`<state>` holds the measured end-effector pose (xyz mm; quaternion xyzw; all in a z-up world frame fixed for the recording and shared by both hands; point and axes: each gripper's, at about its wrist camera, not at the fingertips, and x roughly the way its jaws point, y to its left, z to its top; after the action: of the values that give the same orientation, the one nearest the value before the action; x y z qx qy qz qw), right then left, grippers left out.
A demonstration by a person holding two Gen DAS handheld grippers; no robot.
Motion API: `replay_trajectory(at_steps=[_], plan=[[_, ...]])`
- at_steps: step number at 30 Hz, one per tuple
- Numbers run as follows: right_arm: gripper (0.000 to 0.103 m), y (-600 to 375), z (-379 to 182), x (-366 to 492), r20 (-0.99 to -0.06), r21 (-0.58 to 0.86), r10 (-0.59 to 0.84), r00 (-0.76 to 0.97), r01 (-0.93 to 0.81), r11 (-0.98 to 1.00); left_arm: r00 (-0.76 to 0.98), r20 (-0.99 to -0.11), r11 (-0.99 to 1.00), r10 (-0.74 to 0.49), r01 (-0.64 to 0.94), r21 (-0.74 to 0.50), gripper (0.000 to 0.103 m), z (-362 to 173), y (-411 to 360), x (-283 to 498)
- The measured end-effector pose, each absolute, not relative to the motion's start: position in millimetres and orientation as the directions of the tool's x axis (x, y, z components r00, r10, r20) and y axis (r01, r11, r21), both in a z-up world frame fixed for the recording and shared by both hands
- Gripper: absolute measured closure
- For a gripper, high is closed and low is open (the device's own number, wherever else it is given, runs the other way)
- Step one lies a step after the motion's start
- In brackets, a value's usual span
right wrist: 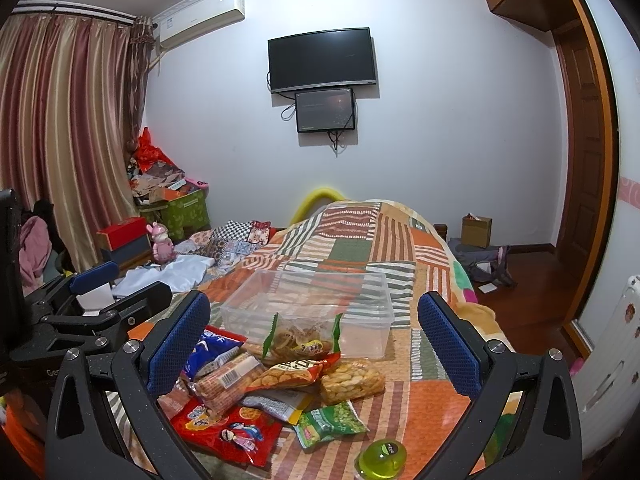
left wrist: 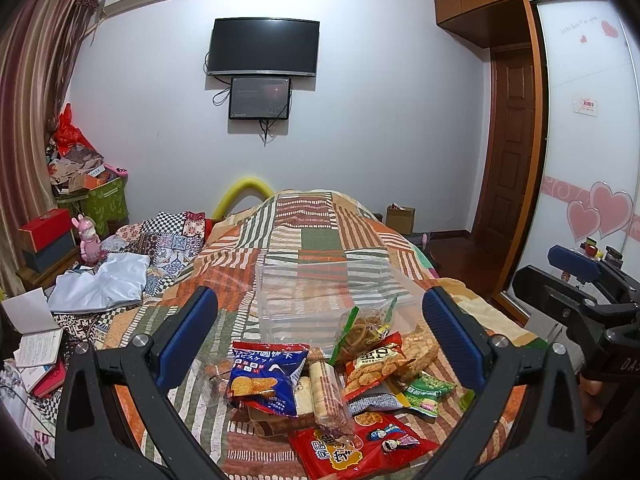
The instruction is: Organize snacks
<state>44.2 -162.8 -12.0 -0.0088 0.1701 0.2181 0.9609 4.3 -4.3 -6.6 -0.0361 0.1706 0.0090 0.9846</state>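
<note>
A pile of snack packets lies on the patchwork bedspread: a blue biscuit bag, a red bag, a green pea packet and a clear bag of fried strips. Behind the pile stands an empty clear plastic box. My left gripper is open above the pile, holding nothing. My right gripper is open over the same pile, with the box ahead. The right gripper also shows at the right edge of the left wrist view.
A small green round container lies on the bed in front. Clothes and a notebook clutter the bed's left side. Boxes and a pink toy stand by the curtain. The bed's right edge drops to a wooden floor by a wardrobe.
</note>
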Motion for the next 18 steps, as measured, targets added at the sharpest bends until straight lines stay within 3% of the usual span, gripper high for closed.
replay_trajectory(at_steps=[18], plan=[[0.0,-162.5,-18.2,50.7,-0.348,0.072,0.436,0.83,-0.44,0.895,0.936,-0.351,0.997,0.002,-0.03,-0.074,0.0,-9.4,0.0,8.8]])
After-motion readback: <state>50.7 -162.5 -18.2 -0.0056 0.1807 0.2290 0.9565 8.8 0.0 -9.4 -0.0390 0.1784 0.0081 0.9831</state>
